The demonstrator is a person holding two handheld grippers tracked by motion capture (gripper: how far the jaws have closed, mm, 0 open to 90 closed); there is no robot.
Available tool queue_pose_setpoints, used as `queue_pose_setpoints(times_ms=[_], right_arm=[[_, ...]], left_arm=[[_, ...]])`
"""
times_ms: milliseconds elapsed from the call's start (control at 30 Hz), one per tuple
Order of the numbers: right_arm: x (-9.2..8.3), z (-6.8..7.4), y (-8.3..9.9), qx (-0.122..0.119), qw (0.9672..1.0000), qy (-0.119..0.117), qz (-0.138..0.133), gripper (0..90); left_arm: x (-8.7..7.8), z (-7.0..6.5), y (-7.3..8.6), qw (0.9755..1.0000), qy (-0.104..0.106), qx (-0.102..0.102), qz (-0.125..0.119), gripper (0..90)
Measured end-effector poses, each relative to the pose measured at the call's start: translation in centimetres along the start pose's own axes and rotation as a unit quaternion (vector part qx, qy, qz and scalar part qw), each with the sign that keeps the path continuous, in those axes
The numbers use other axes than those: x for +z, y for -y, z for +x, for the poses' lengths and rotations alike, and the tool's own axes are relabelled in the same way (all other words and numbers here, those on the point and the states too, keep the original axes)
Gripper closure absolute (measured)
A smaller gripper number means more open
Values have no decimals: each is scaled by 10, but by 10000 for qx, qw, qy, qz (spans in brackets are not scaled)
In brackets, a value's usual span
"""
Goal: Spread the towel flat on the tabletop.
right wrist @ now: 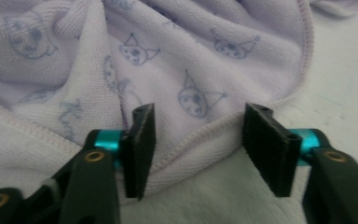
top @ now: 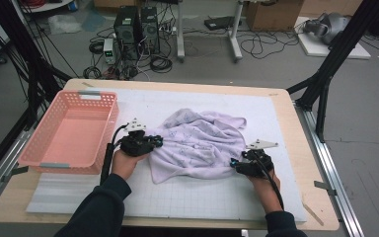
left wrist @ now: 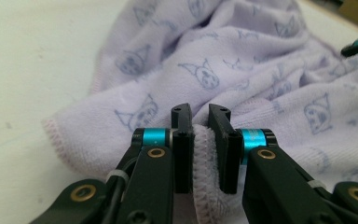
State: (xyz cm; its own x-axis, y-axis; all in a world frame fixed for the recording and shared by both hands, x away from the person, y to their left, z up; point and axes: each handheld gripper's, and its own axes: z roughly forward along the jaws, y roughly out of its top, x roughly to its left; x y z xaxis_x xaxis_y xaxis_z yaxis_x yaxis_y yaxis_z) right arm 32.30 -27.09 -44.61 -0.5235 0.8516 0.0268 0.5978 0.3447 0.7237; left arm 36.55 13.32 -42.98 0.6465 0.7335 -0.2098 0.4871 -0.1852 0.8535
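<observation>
The left gripper (left wrist: pixel 200 140) pinches the hem of the towel (top: pixel 200 143) tight between its jaws. The right gripper (right wrist: pixel 198 149) has its jaws spread, with the towel's edge lying between them, not grabbed yet. One side is caught; the towel is crumpled, and lifting or folding is all left to do.

Even, soft overhead light, no hard shadows; the high view is slightly grainy and dimmer toward the floor. In both gripper views the near jaws look soft, the towel (left wrist: pixel 242 70) sharper, and the pale counter (left wrist: pixel 37 60) washes out
</observation>
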Motion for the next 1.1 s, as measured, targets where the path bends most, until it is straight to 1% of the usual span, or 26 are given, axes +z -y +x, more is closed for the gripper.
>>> queue_pose_setpoints(times_ms=[33, 67, 100, 133, 200, 233, 267, 300, 333, 367, 400, 433, 467, 500, 533, 600, 633, 667, 767, 833, 900, 933, 1000, 1033, 1067, 1100], right_arm=[[0, 0, -2, -28, 10000, -51, 15, 624], [0, -1, -3, -63, 9998, -203, -3, 823], [1, 0, -4, -227, 9995, -212, 5, 822], [2, -1, -7, -393, 9992, -43, 29, 830], [4, -7, -12, -508, 9980, 377, -4, 839], [4, -16, -15, -436, 9975, 554, -57, 839], [5, -24, -17, -319, 9961, 815, -108, 839], [4, -33, -20, -198, 9938, 1087, -146, 838], [2, -44, -21, -88, 9905, 1362, -173, 838], [0, -53, -22, 59, 9860, 1651, -207, 837], [-2, -62, -21, 272, 9823, 1837, -227, 834], [-5, -70, -20, 494, 9803, 1897, -248, 823], [-8, -75, -17, 713, 9802, 1828, -278, 804], [-9, -77, -16, 745, 9808, 1772, -316, 769], [-10, -76, -15, 720, 9820, 1711, -362, 714], [-14, -70, -12, 553, 9823, 1729, -466, 659], [-16, -67, -10, 512, 9826, 1706, -529, 612], [-20, -63, -9, 493, 9819, 1719, -618, 579], [-30, -53, -5, 448, 9817, 1639, -864, 534], [-36, -41, -2, 342, 9839, 1456, -975, 512], [-37, -31, -1, 283, 9864, 1231, -1049, 502], [-37, -20, 0, 235, 9889, 1002, -1076, 497], [-35, -6, 1, 147, 9908, 748, -1114, 489], [-33, 6, 1, 34, 9923, 571, -1095, 488], [-31, 14, 1, -46, 9932, 467, -1063, 488], [-29, 24, 1, -140, 9942, 313, -1023, 488]], left_arm=[[-1, 1, 0, 10000, -21, -19, -24, 799], [-2, 3, 0, 10000, -56, -32, -23, 799], [-2, 5, 1, 9999, -73, -107, 3, 799], [-2, 5, 2, 9999, -54, -151, 31, 794], [-1, 4, 4, 9998, -27, -184, 104, 776], [-1, 3, 5, 9997, -56, -211, 145, 744], [-1, 2, 5, 9996, -98, -188, 168, 710], [-3, 2, 5, 9995, -189, -148, 207, 694], [-4, 3, 6, 9993, -279, -138, 189, 677], [-6, 5, 6, 9992, -297, -170, 206, 649], [-8, 6, 6, 9991, -303, -195, 203, 643], [-10, 7, 6, 9991, -322, -190, 179, 626], [-12, 8, 6, 9993, -290, -186, 163, 621], [-13, 9, 6, 9994, -250, -220, 129, 612], [-14, 8, 6, 9995, -209, -221, 119, 600], [-14, 7, 7, 9996, -186, -181, 87, 599], [-14, 5, 7, 9997, -174, -154, 96, 595], [-14, 4, 7, 9997, -174, -133, 94, 591], [-16, 0, 8, 9999, -137, -11, 35, 577], [-19, -1, 8, 9999, -100, -28, -106, 520], [-23, -4, 10, 9995, -167, -104, -252, 489], [-25, -5, 11, 9994, -166, -133, -270, 473], [-29, -8, 15, 9993, -251, -126, -265, 459], [-31, -9, 17, 9992, -259, -119, -281, 458], [-34, -11, 19, 9990, -312, -113, -291, 458], [-37, -12, 22, 9987, -339, -163, -343, 458]])
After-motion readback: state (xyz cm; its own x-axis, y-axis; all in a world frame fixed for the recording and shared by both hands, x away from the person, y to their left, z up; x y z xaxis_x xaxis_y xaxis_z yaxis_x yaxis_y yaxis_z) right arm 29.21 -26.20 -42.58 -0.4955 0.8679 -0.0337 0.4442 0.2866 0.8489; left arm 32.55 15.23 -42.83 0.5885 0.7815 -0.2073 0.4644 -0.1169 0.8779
